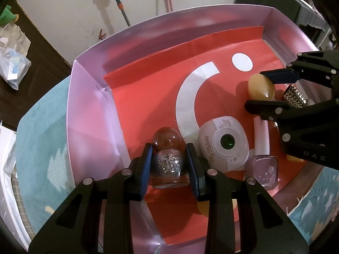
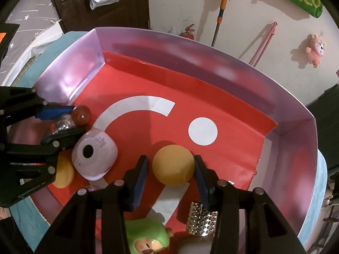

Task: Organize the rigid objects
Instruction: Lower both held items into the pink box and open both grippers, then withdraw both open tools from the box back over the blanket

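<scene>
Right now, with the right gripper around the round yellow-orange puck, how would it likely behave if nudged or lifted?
The round yellow-orange puck looks glossy and smooth, so the right gripper may slip on it. Lying flat, it would probably slide rather than roll. It looks rigid, unlikely to deform.

Black skeletal claws (image 1: 170, 165) (image 2: 170, 177), blue pads, silver screws.

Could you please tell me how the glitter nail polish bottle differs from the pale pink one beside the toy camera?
The glitter bottle has a round ball cap; the pale pink bottle has a slim cylindrical cap. The left gripper clamps the glitter bottle; the pink bottle lies free. Both lie in the box.
</scene>
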